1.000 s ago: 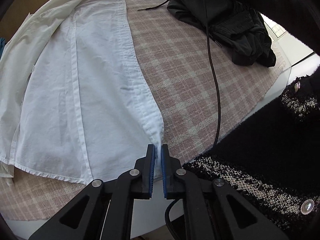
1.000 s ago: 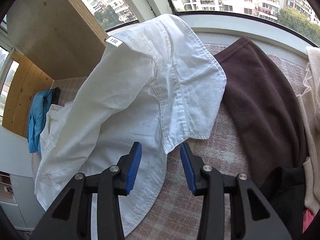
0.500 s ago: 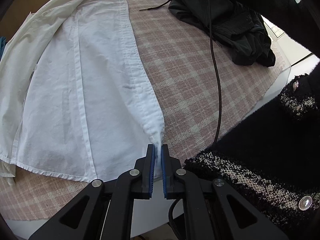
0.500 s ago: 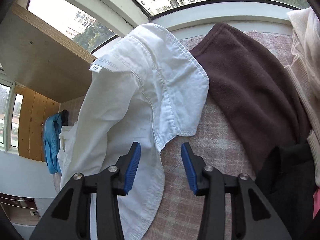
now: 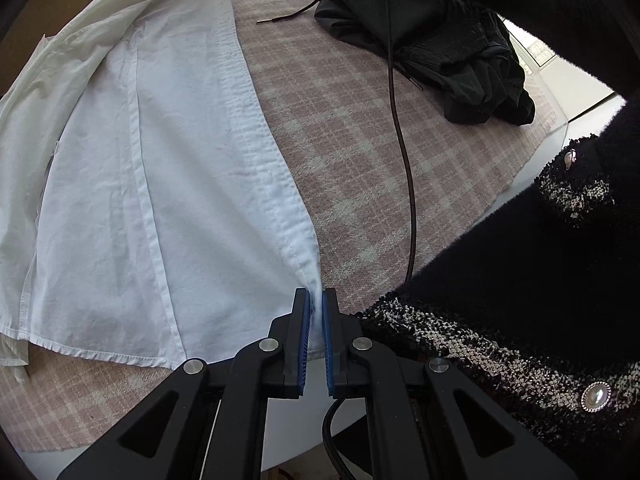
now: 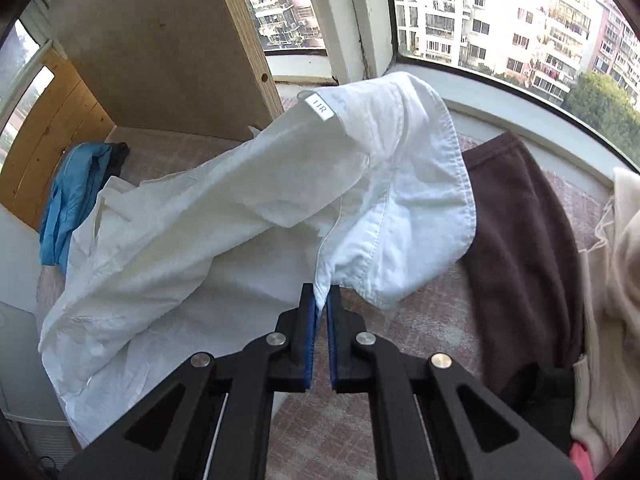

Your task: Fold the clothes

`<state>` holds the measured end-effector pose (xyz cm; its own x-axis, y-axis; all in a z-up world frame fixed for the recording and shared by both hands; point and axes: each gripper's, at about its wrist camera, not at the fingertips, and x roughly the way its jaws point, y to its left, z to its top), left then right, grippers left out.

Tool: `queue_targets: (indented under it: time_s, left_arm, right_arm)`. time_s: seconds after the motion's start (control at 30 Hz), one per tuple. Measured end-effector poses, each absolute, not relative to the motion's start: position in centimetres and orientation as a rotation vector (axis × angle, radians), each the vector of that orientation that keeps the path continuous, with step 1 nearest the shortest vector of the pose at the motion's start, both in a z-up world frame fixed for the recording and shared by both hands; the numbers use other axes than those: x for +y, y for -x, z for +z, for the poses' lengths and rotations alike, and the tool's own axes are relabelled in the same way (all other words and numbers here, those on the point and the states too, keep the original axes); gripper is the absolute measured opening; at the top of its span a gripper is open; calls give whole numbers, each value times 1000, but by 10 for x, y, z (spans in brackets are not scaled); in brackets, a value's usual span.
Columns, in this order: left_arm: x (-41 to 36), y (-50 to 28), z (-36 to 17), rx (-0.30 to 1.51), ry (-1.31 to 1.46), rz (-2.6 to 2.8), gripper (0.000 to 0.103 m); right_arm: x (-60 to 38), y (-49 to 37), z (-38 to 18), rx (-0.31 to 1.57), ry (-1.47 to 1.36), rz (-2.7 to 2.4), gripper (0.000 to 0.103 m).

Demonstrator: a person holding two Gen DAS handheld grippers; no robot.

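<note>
Tongs [image 5: 315, 300] [image 6: 321, 300] both pinch white shirt [image 5: 160, 184] edges.

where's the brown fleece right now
In the right wrist view the brown fleece lies on the checked cloth, right of the white shirt collar and left of a cream knit.

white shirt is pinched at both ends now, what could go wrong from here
1. The left tool holds only the tip of the white cotton shirt's hem corner, so a firm pull might slip it free.
2. The thin black cable hangs across the pink checked cloth beside the shirt and might snag a fold.
3. The right tool grips the collar edge; the lifted fabric droops and could bunch when laid down.
</note>
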<state>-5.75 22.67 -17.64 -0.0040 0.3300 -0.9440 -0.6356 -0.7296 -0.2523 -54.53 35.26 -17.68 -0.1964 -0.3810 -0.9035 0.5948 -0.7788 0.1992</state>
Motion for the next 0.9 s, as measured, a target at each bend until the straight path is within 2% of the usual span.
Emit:
queue_targets:
  time_s: [0.17, 0.33, 0.4, 0.47, 0.5, 0.67, 0.73, 0.8, 0.9]
  left_arm:
    - [232, 60, -195, 317, 1623, 1752, 6]
    - [231, 57, -200, 295, 1638, 1720, 8]
    - [225, 55, -195, 284, 1640, 1731, 8]
    - [214, 53, -188, 272, 1643, 1757, 8]
    - [209, 52, -184, 266, 1644, 1770, 8]
    - [183, 62, -169, 232, 1634, 1872, 12]
    - [184, 75, -171, 239, 1611, 1904, 12]
    - [190, 88, -176, 257, 1585, 1918, 12]
    - [206, 99, -189, 265, 1566, 1905, 18]
  right_arm:
    - [420, 507, -170, 492, -1446, -2059, 5]
    - [398, 472, -192, 743, -1394, -2070, 7]
    - [398, 473, -188, 775, -1414, -2042, 17]
    - [405, 476, -180, 796, -1437, -2053, 35]
    - [411, 477, -173, 813, -1436, -2080, 36]
    - [416, 454, -132, 653, -1344, -2126, 37]
    - [392, 435, -135, 575, -1310, -2008, 37]
    - [343, 408, -168, 518, -1302, -1882, 37]
    - [321, 373, -186, 497, -1288, -1758, 37]
